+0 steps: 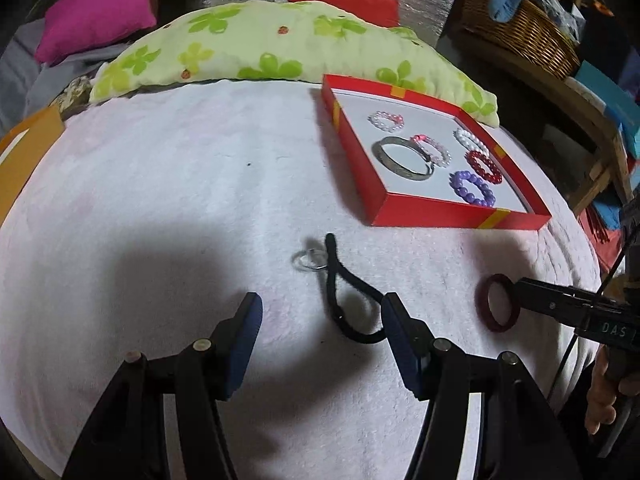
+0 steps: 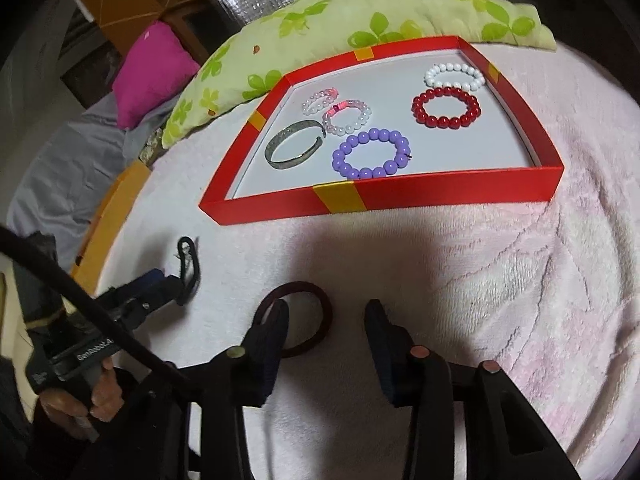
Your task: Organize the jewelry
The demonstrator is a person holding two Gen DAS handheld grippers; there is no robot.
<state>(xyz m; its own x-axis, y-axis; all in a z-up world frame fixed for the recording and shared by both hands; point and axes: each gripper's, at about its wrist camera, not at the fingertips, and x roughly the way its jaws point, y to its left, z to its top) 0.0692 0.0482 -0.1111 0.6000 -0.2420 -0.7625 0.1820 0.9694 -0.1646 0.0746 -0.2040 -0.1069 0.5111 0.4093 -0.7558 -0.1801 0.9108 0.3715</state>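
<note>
"DAS" on right gripper (image 1: 516,292)

The near arc of the dark red bangle (image 2: 294,320) is covered by a finger of the right hand-held gripper (image 2: 326,320), so contact can't really be made out. Part of the black cord (image 1: 344,300) is hidden behind the left hand-held gripper (image 1: 320,308). The small clear ring (image 1: 306,260) is too blurry to read. The wicker basket (image 1: 528,36) is partly blocked by clutter.

Both grippers angle down, jaws apart: the left gripper (image 1: 322,314) wide, the right gripper (image 2: 326,322) narrower, each gripped from below by a hand (image 2: 86,398)
</note>
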